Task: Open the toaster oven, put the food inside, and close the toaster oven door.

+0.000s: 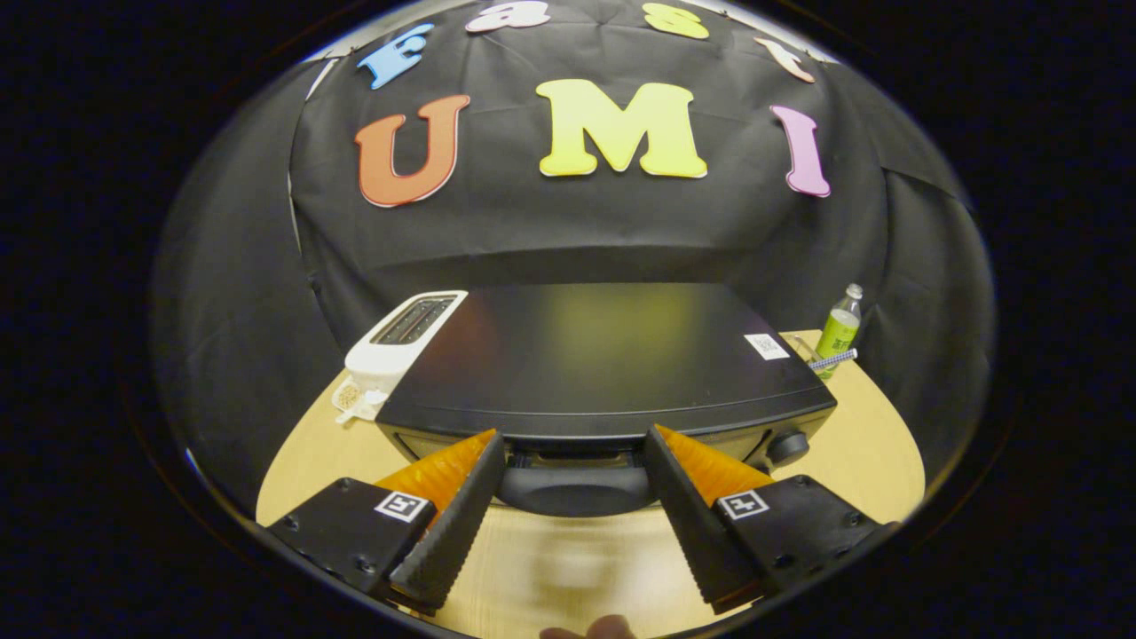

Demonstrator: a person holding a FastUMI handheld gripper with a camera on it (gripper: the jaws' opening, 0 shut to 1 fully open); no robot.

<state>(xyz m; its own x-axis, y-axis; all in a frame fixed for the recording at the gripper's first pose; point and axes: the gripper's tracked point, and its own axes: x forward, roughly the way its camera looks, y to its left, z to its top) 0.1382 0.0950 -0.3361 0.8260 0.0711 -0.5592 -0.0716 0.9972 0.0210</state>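
The gripper (575, 439) is held with fingers spread wide. The toaster oven (612, 364) handle (575, 490) is seen between them, ungripped.

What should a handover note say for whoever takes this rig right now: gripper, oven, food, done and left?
Gripper: open, fingers either side of the toaster oven's door handle, not clamped on it.
Toaster oven: on the wooden table, door appears shut. White toaster beside it, green bottle on the other side.
Food: not located.
Done: nothing visible.
Left: grip handle, open door, load food, close.
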